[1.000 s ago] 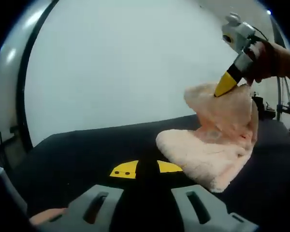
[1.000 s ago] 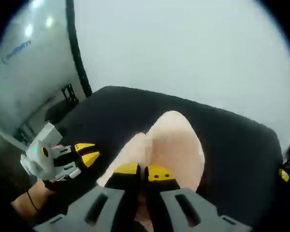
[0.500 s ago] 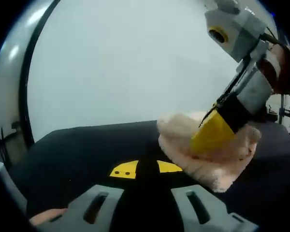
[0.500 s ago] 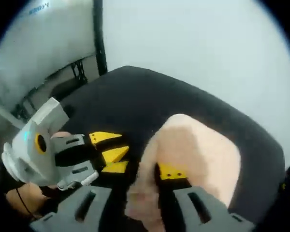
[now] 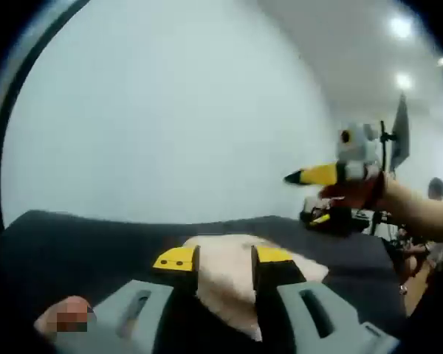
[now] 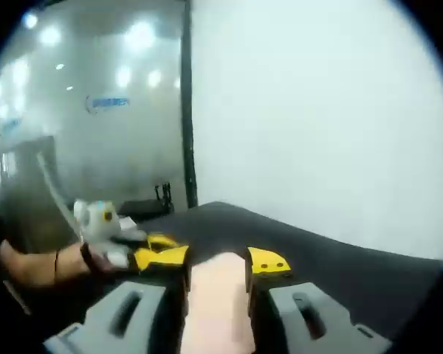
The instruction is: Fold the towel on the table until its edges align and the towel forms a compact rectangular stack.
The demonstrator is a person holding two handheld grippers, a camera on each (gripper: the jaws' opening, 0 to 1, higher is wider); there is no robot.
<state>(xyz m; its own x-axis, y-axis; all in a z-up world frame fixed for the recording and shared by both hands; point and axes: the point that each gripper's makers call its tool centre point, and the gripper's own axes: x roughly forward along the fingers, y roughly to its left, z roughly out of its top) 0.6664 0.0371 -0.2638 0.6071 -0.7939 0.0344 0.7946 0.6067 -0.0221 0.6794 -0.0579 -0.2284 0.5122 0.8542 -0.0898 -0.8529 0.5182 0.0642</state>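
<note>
In the left gripper view we see the towel [image 5: 240,273], pale pink and fluffy, bunched in a low heap on the dark table [image 5: 81,236], lying just ahead of and between the yellow tips of the left gripper [image 5: 225,258]. Its jaws stand spread, with towel showing in the gap between them; we can't tell whether the tips touch the cloth. The right gripper [image 5: 314,175] shows to the right, held up in the air well above the table by a hand [image 5: 362,193], yellow tips pointing left. From that angle its tips look close together, but we can't tell for sure. In the right gripper view the right gripper [image 6: 220,264] has its jaws apart, with the towel [image 6: 214,306] visible through the gap, below them on the table [image 6: 340,258]. The left gripper [image 6: 159,254] sits low at the left there, held by a hand [image 6: 96,254], close to the towel's left side. A white wall [image 6: 317,110] stands behind the table.
</note>
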